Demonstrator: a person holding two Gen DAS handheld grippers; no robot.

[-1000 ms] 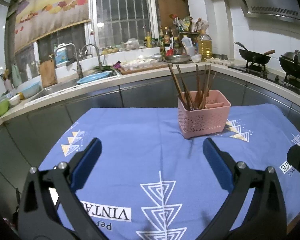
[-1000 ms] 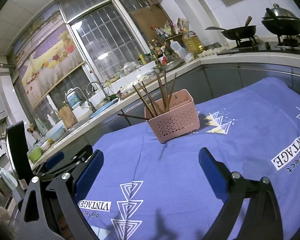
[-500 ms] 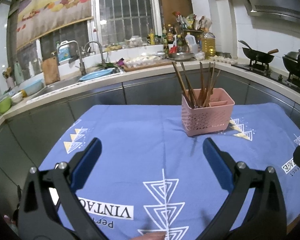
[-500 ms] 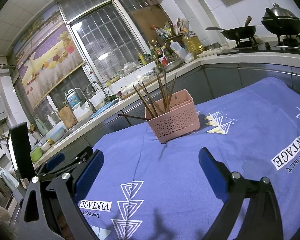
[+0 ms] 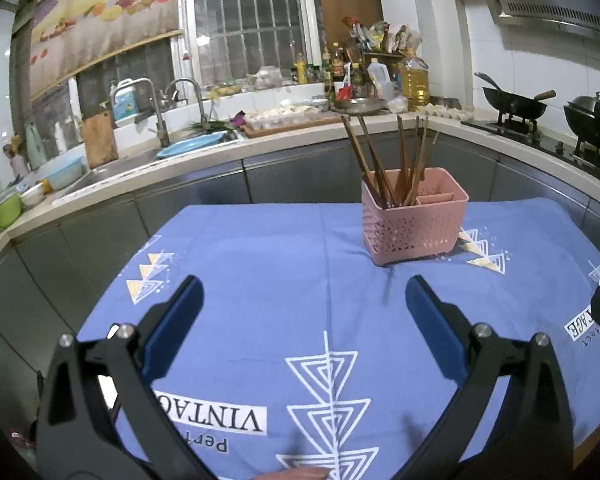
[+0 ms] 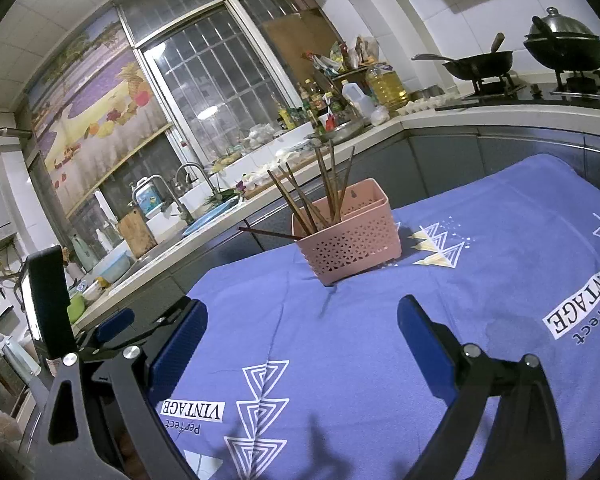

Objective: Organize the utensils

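Chopsticks point(image 5: 396, 164) stand tips-down in the pink basket point(image 5: 412, 224) — fanned, leaning left; one point(image 6: 266, 233) lies nearly horizontal over its rim. Left tool point(image 5: 302, 300) and right tool point(image 6: 302, 320) — both spread wide, holding nothing.

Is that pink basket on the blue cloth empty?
No, several brown chopsticks stand leaning in the left compartment of the pink basket, while its smaller right compartment looks bare.
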